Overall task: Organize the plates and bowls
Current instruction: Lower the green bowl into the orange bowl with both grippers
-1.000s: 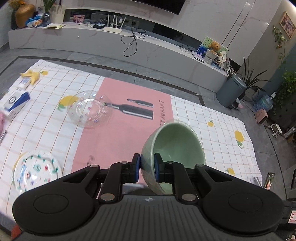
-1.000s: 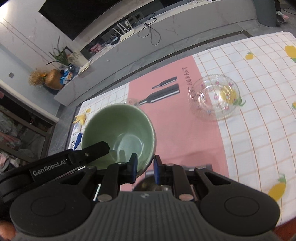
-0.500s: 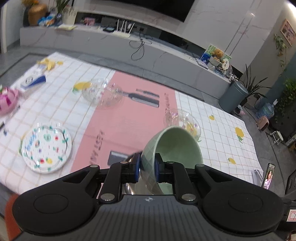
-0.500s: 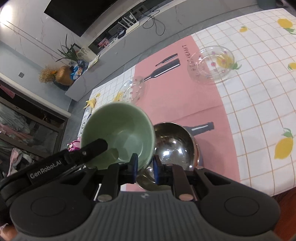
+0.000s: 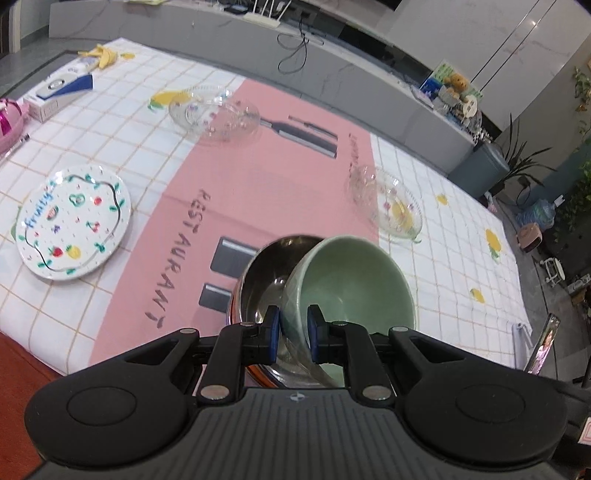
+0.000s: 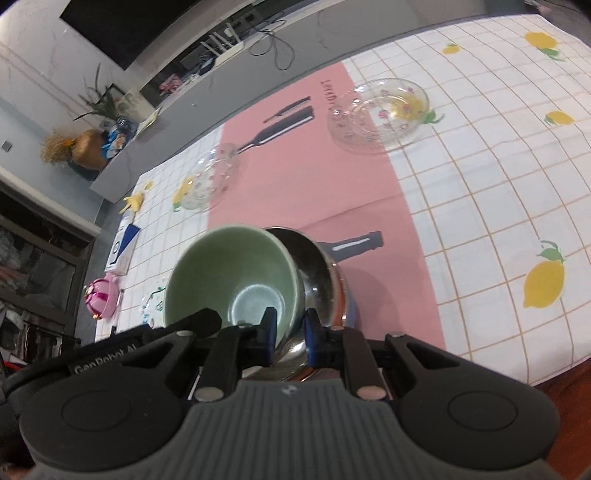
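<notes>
Left wrist view: left gripper [image 5: 291, 334] and right gripper [image 6: 288, 334] each pinch green bowl [image 5: 351, 284] rim, tilted, empty, over empty steel bowl [image 5: 264, 280]. Tablecloth [image 5: 177, 254] reads "RESTAURANT".

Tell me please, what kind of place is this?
Probably a home living room: a low media bench with a router runs along the wall, potted plants stand nearby, and the tablecloth carries dishes.

Tablecloth-covered table [image 5: 92, 325] with steel bowl [image 5: 258, 291]

Pale green bowl [image 5: 354, 280], fruit-patterned plate [image 5: 74, 221]
</notes>
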